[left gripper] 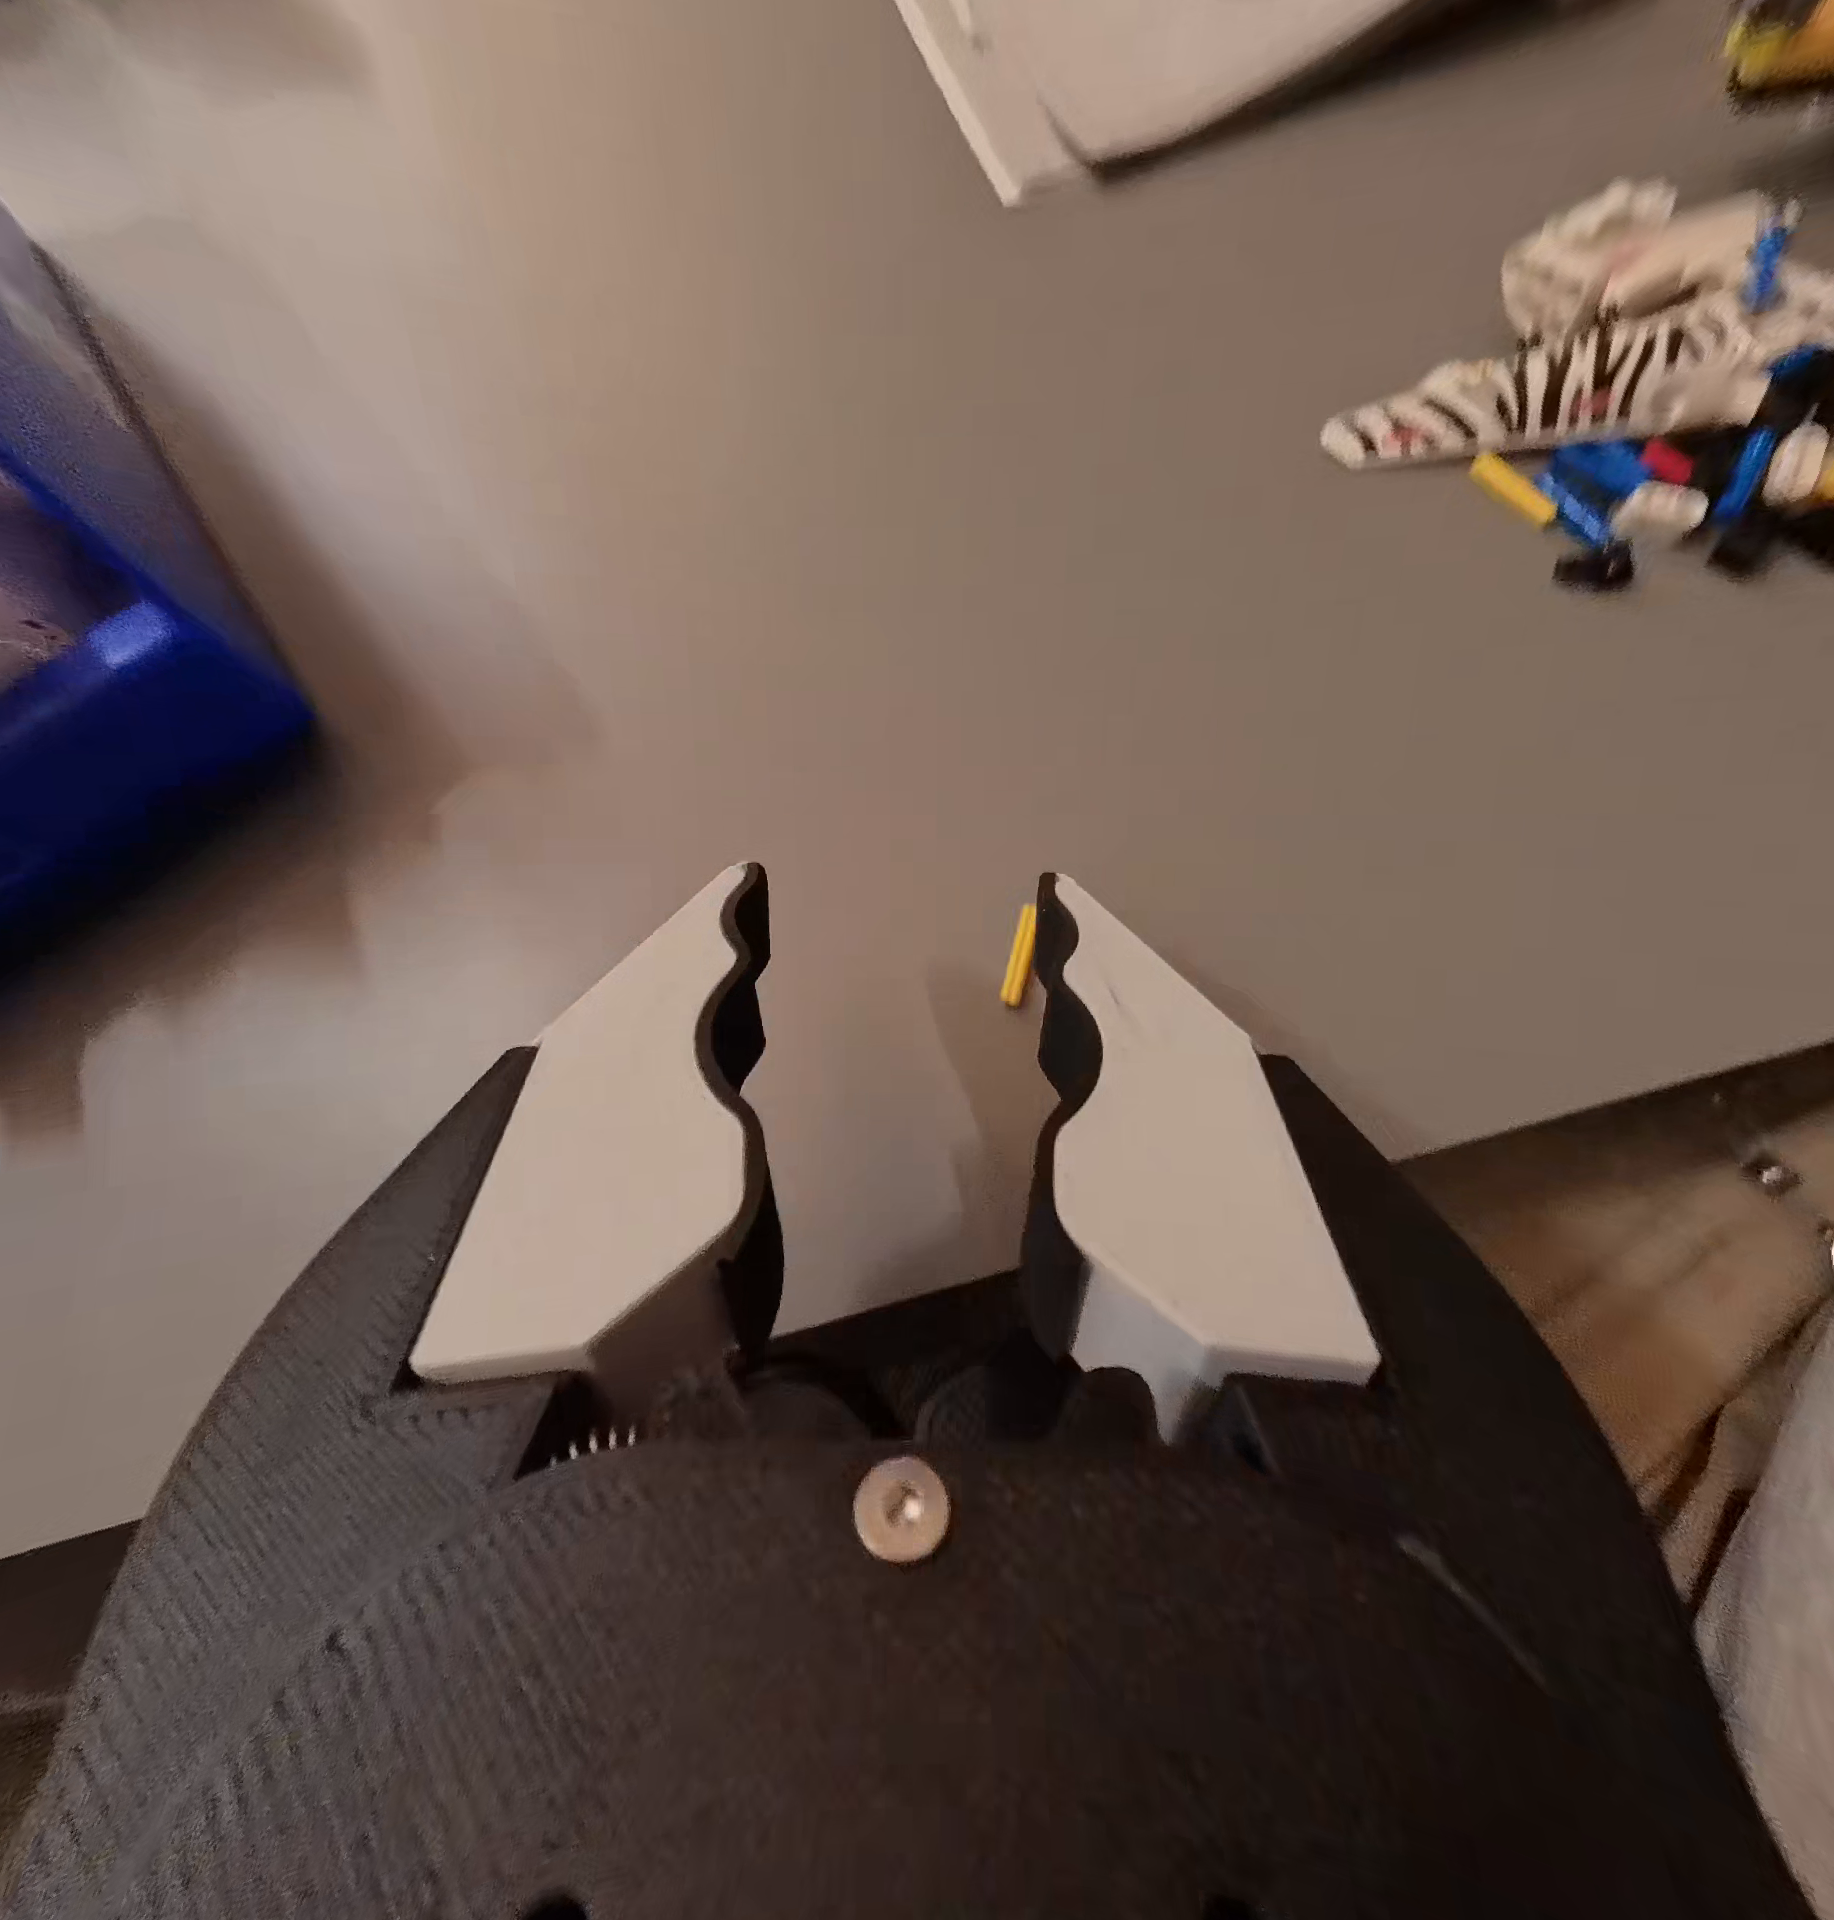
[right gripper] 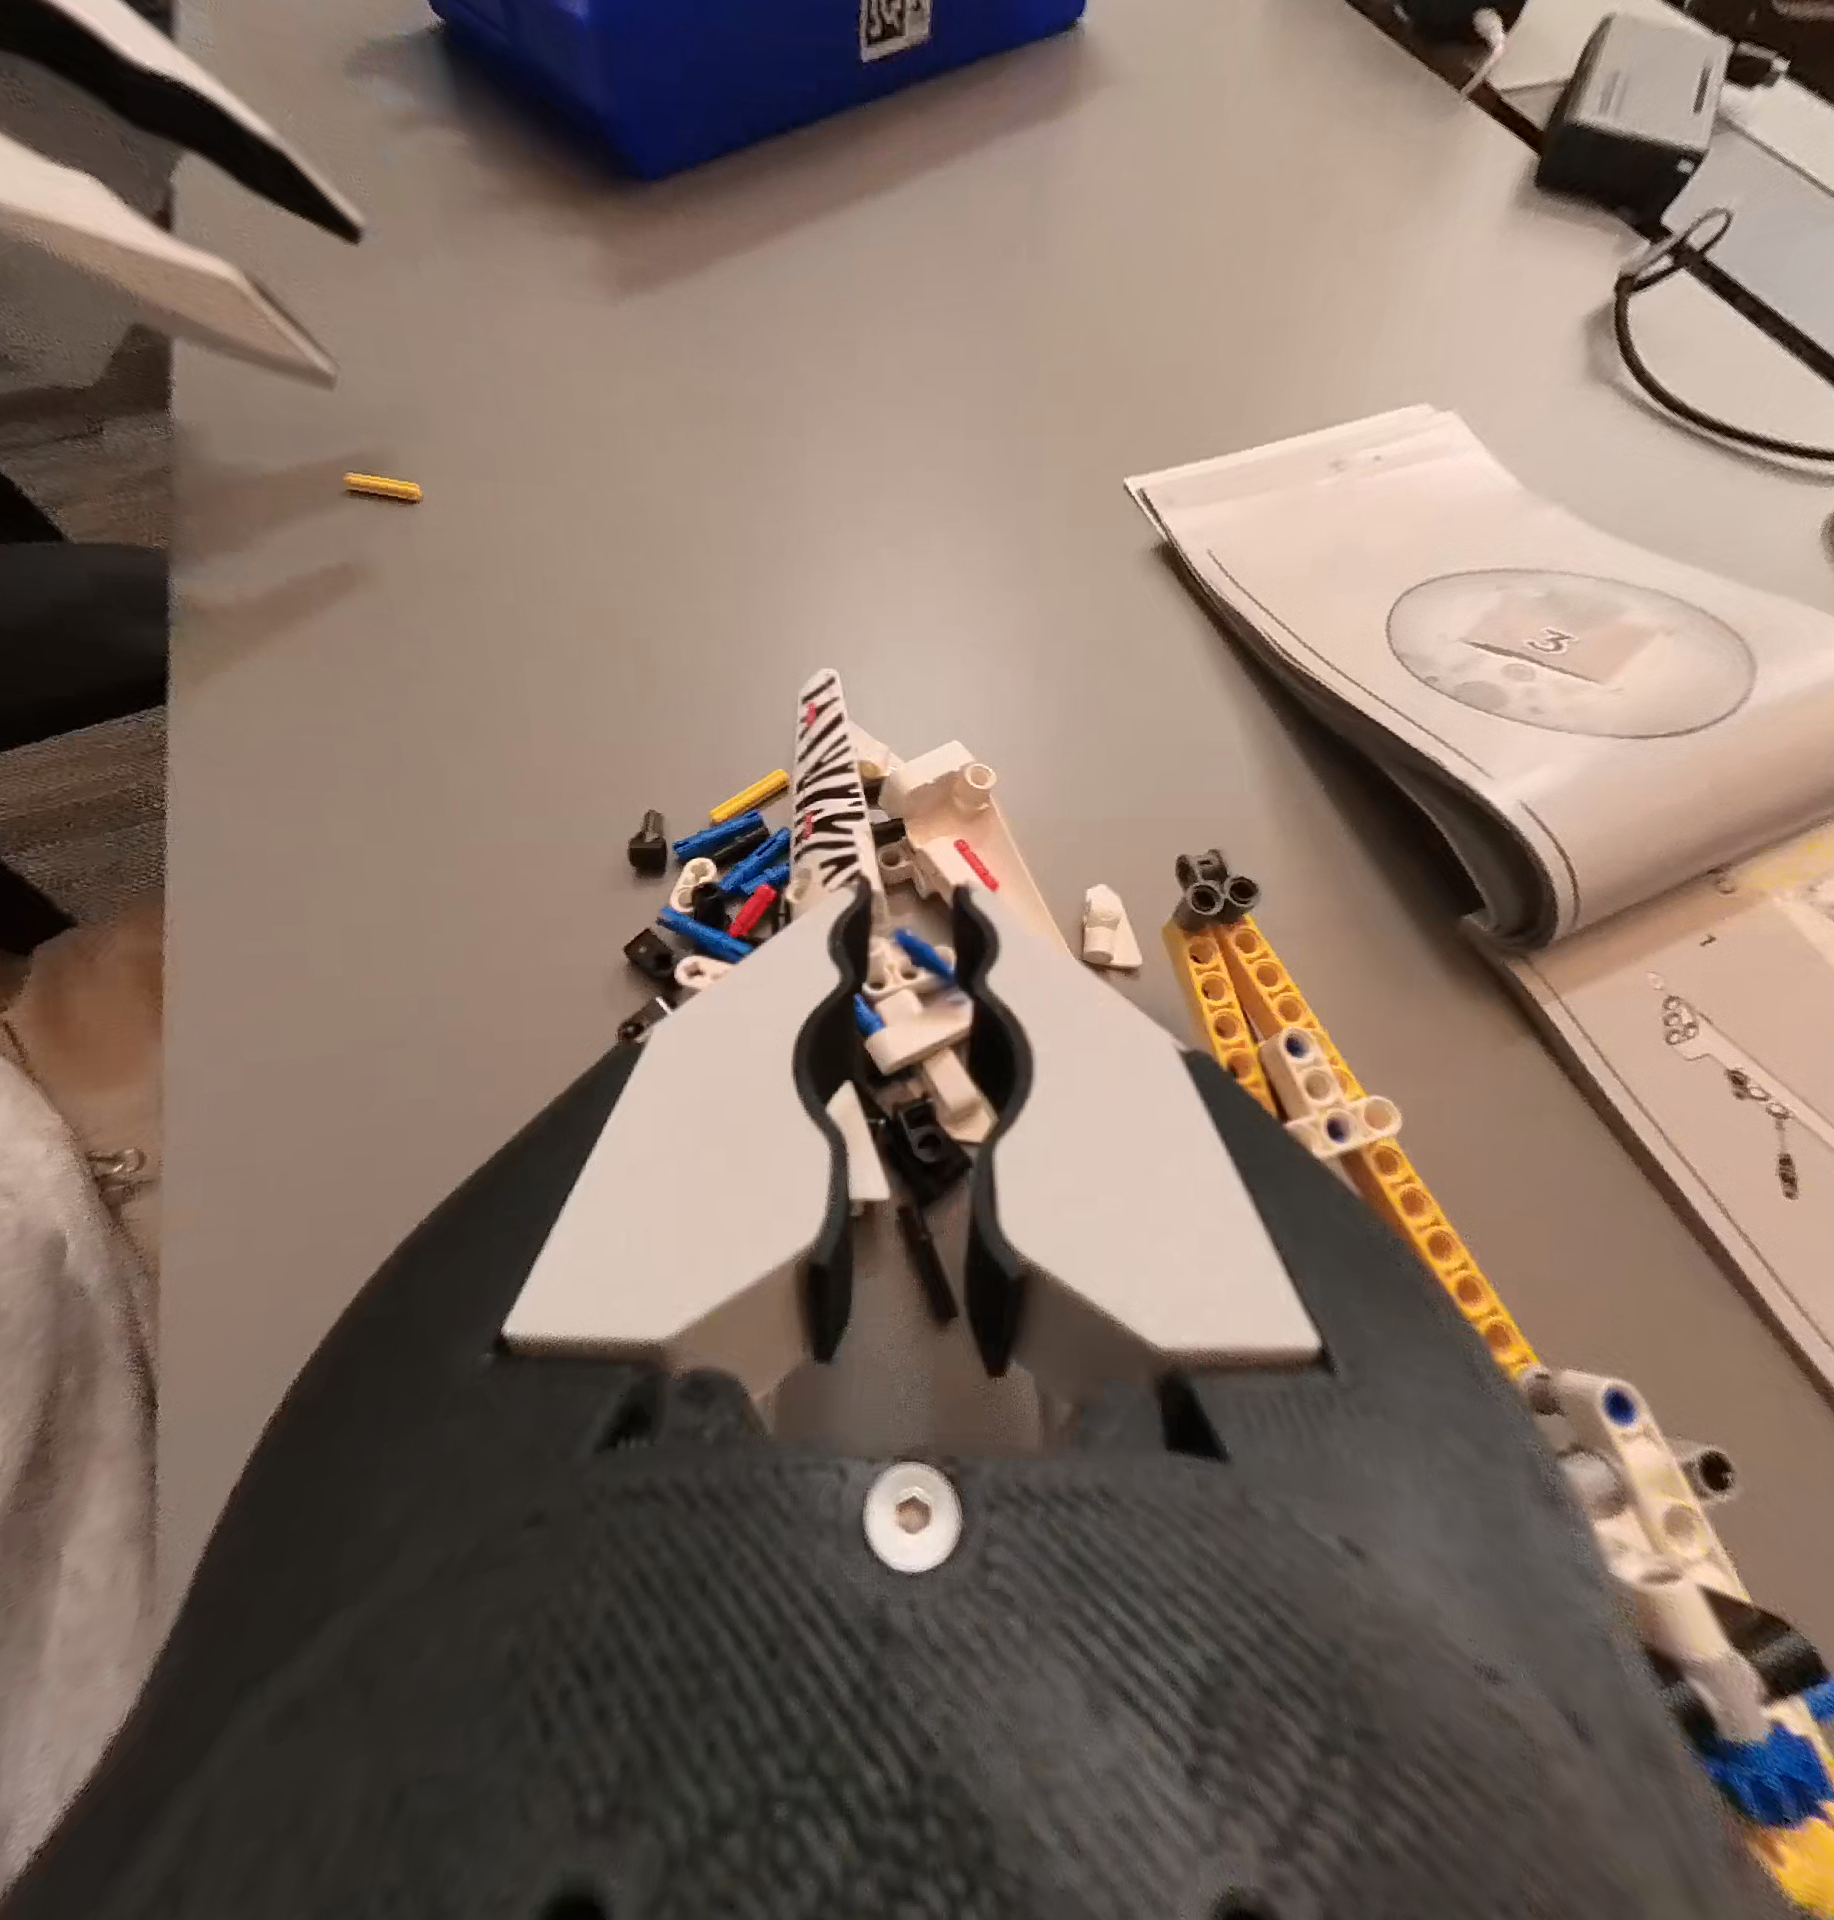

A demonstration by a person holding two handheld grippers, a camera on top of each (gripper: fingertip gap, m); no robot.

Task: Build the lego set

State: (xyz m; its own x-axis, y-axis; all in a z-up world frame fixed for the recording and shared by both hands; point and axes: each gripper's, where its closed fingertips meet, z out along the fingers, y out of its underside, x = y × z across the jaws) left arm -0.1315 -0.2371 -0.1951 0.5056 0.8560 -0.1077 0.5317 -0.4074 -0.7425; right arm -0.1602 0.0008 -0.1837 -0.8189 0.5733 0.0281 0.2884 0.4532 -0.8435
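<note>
Hovering over grey bench [left gripper: 892, 520], left gripper [left gripper: 902, 883]: fingers spread wide, nothing held; small yellow axle [left gripper: 1018, 954] seen on bench just beside right finger. Right gripper [right gripper: 913, 904]: fingers set narrow, gap kept, nothing gripped, poised above pile of loose lego pieces [right gripper: 788, 862]. Yellow beam assembly [right gripper: 1308, 1081] laid right of pile; instruction booklet [right gripper: 1515, 665] beyond; blue bin [right gripper: 757, 73] placed at far edge.

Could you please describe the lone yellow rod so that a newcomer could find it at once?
Start at the grey table, left of the parts pile. The lone yellow rod lies there by itself, unlike the second yellow rod beside the blue pins.
</note>
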